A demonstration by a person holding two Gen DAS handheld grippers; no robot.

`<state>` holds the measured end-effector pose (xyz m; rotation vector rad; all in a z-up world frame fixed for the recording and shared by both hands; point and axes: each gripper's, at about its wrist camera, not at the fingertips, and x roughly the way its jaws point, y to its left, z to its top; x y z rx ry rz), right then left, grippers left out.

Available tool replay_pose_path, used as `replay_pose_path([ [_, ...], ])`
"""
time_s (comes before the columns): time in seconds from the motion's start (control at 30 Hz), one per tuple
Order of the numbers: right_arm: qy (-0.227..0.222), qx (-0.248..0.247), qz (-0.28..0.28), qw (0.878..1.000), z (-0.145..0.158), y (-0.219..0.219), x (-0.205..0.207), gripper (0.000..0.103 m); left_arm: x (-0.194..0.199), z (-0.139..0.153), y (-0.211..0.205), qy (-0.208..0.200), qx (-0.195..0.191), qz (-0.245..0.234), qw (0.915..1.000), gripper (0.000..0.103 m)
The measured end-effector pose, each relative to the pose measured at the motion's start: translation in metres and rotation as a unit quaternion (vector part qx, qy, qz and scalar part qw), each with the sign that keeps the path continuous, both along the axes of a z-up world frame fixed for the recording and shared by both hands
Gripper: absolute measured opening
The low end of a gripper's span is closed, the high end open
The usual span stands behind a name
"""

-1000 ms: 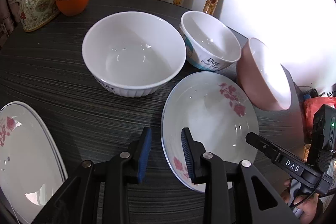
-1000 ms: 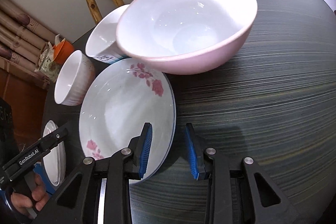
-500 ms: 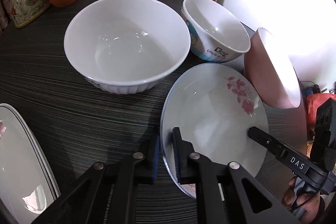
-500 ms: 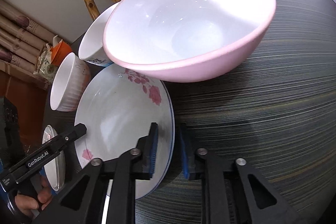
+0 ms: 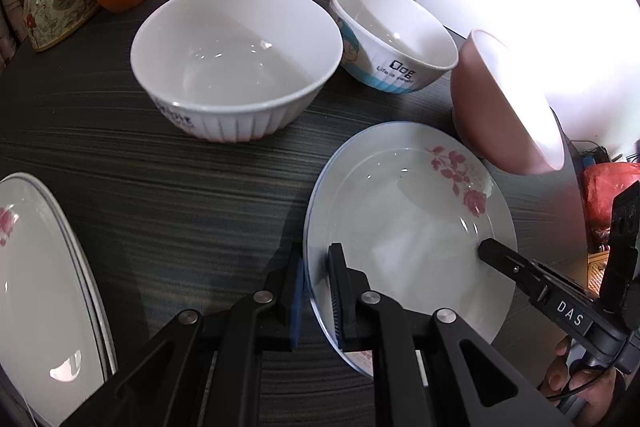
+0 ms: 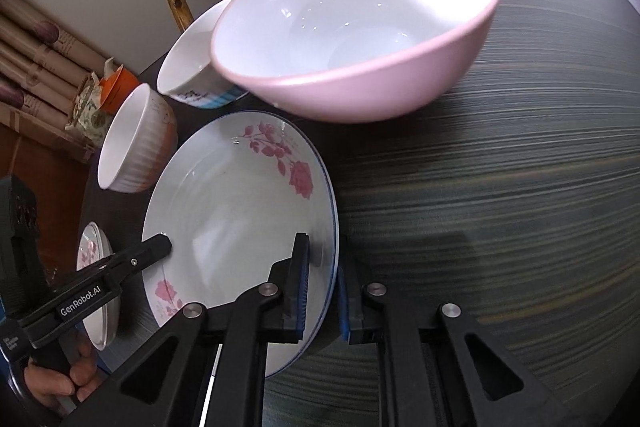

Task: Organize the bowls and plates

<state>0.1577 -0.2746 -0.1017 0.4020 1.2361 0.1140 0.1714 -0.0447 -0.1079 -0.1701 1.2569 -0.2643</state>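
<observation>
Jaws of both grippers, left [image 5: 316, 291] and right [image 6: 322, 291], had just closed onto opposite rims of the plate [image 5: 408, 227], sharing its weight for lifting off the desk [image 5: 160, 187].

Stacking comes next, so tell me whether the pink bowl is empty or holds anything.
Empty. The right wrist view looks straight into the pink bowl: only its bare white inside shows, with light glints and nothing lying in it.

Two close, steeply downward wrist views from opposite rims, sharing the flowered plate [image 5: 408, 227].
</observation>
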Motion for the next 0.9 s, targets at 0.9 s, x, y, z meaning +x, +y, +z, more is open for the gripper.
replay_pose_path([
  [0.9, -0.034, -0.018, 0.052, 0.998, 0.048, 0.055, -0.041, 0.012, -0.029, 0.036, 0.046, -0.035, 0.006, 0.042, 0.9985, 0.011],
])
